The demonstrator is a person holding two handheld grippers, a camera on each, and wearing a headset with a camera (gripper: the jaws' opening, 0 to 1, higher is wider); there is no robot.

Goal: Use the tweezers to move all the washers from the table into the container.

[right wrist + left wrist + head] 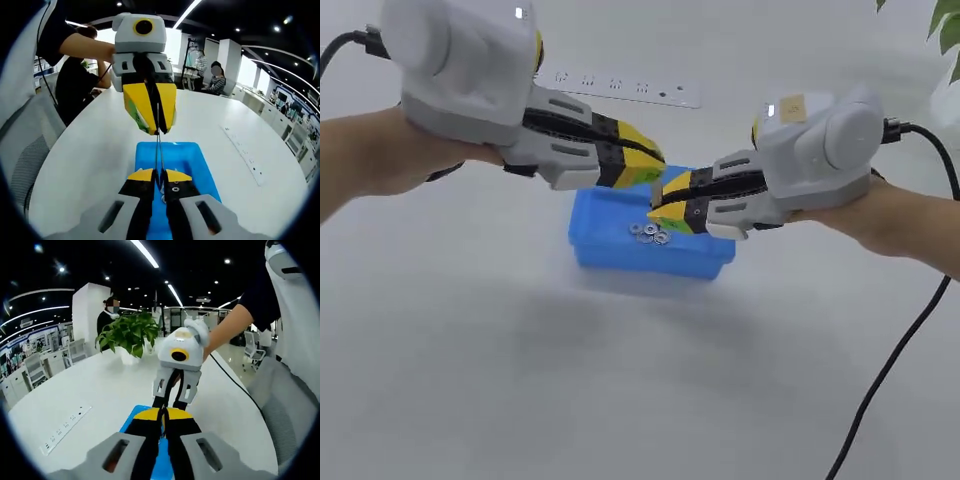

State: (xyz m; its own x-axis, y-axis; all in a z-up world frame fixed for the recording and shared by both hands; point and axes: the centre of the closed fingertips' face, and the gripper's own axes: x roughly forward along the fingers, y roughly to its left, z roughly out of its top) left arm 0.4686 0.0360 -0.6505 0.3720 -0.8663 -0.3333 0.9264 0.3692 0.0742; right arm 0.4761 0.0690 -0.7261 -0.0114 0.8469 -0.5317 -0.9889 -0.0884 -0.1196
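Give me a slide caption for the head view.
Left gripper and right gripper meet over a blue container holding washers on a white table.

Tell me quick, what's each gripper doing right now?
Left gripper: closed, holding the tweezers.
Right gripper: closed on the same tweezers.

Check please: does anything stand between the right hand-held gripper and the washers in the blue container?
Nothing visible does. The washers lie in the open blue container, just below the right hand-held gripper, which holds the tweezers.
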